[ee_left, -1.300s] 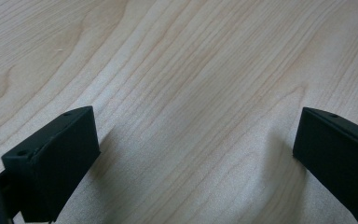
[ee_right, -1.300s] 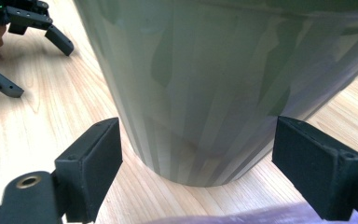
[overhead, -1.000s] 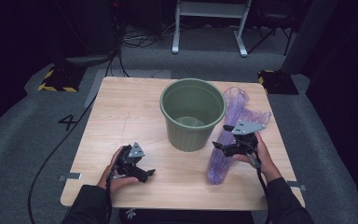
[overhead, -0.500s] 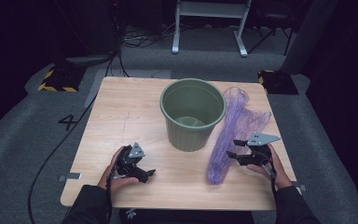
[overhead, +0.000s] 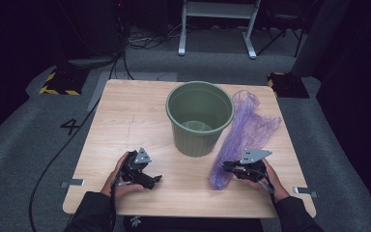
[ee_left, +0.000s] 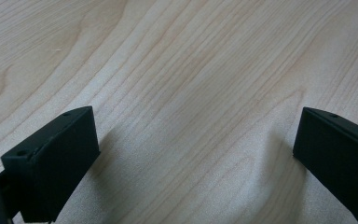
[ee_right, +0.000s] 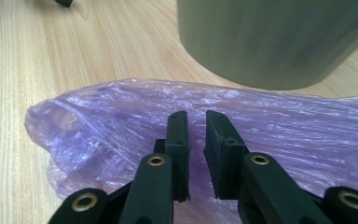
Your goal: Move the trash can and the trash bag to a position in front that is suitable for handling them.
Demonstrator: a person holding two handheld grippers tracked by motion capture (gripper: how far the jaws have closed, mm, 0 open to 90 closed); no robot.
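**A:** Your right gripper [ee_right: 196,122] has just been closing: its jaws now stand nearly together over the near end of the crinkled, see-through purple plastic bag [overhead: 245,134]. A thin gap remains between the pads; I can't tell whether any film is pinched in it.

**B:** And since a second ago?

**A:** That hand has come down from above the bag to the wooden worktop [overhead: 125,116], near its front right corner. I'd judge you're taking hold of the bag, probably to line the round green plastic bucket [overhead: 200,117] standing mid-table just beside it.

**B:** My other hand?

**A:** Your left gripper [overhead: 150,180] rests near the front left corner, jaws wide apart over bare wood, nothing between them.

**B:** Any writing?

**A:** A "4" marked on the grey floor [overhead: 71,126] left of the table; no brands readable.
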